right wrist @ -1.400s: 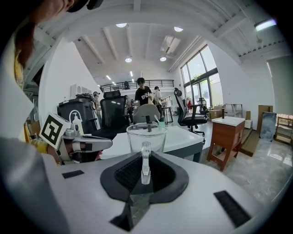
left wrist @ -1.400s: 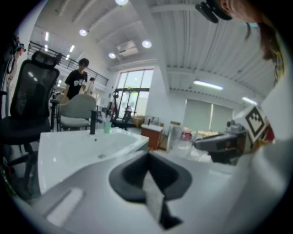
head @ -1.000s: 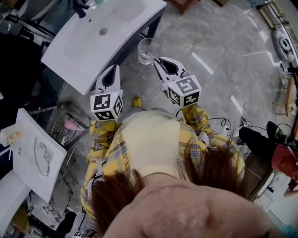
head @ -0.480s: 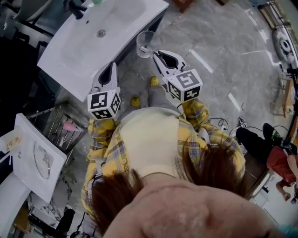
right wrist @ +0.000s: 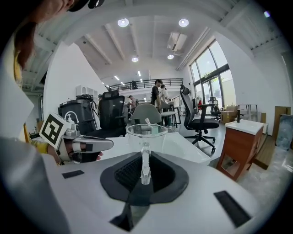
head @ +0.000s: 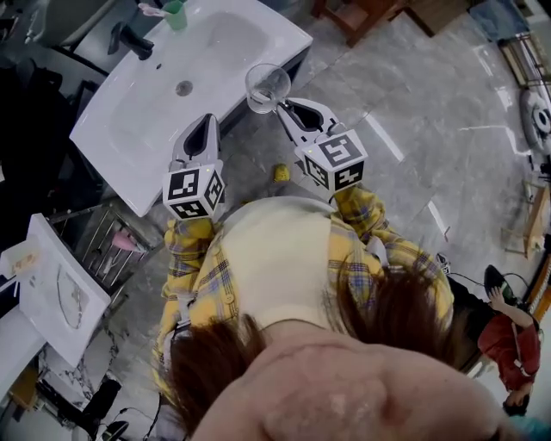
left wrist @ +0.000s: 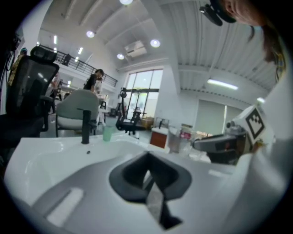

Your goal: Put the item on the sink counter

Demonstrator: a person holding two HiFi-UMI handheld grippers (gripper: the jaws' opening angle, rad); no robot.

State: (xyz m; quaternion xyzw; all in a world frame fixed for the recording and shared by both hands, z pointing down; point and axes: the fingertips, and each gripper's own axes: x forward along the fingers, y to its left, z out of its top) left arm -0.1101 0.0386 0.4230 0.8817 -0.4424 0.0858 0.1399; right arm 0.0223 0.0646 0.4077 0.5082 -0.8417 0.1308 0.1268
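Yellow plaid sleeves [head: 191, 250]: nearest, behind both tools.
Left gripper [head: 205, 122]: jaws pressed together with nothing between them, tip at the front edge of the counter.
Right gripper [head: 281, 105]: jaws pinching the handle of a clear glass mug [head: 266, 87]. The mug is upright, mouth up, held in the air at the counter's front edge towards its right corner.
White sink counter [head: 120, 151]: one basin, with a drain [head: 183, 87] at its centre.
Black faucet [head: 129, 39]: on the back rim.
Green cup [head: 176, 15]: just beside the faucet, at the back.
Office chairs [right wrist: 200, 119]: farthest, seen beyond the counter in the right gripper view.
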